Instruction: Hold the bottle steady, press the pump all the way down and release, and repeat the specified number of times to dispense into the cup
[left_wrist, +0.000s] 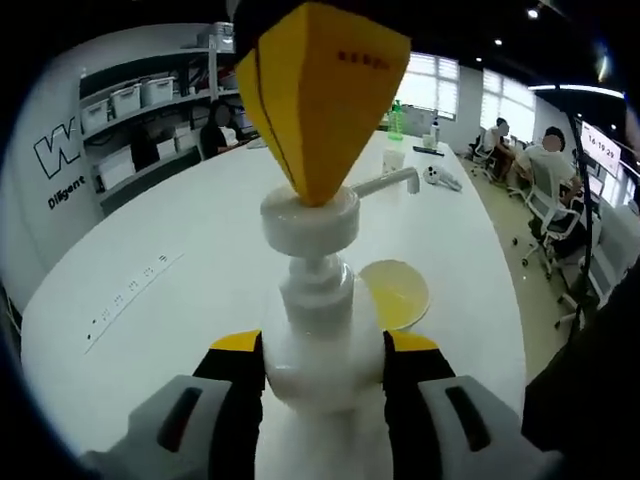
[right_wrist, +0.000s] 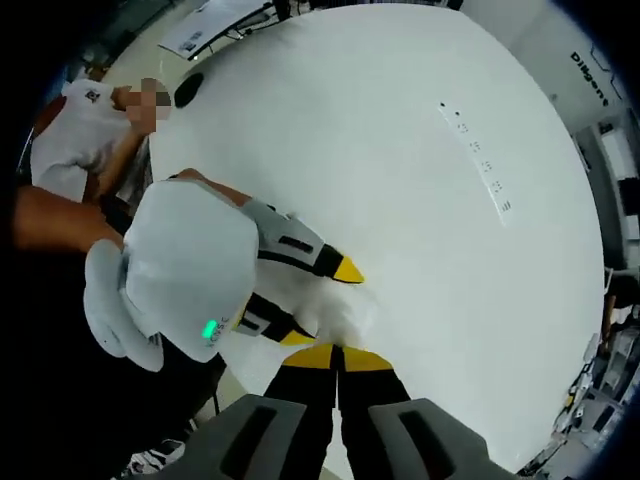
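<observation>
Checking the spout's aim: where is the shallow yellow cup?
In the left gripper view, the shallow yellow cup sits on the white table, right of the white pump bottle, below its spout.

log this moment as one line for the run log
left gripper: shut on pump bottle | right gripper: shut, tips on pump head | spout over yellow cup | table

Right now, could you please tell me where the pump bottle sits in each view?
Left gripper view: the pump bottle is at bottom centre, clamped between the left gripper's fingers.
Right gripper view: it is seen from above, low centre, just beyond the right gripper's yellow tips.
Shared landmark: the strip of small marks on the white table.
</observation>
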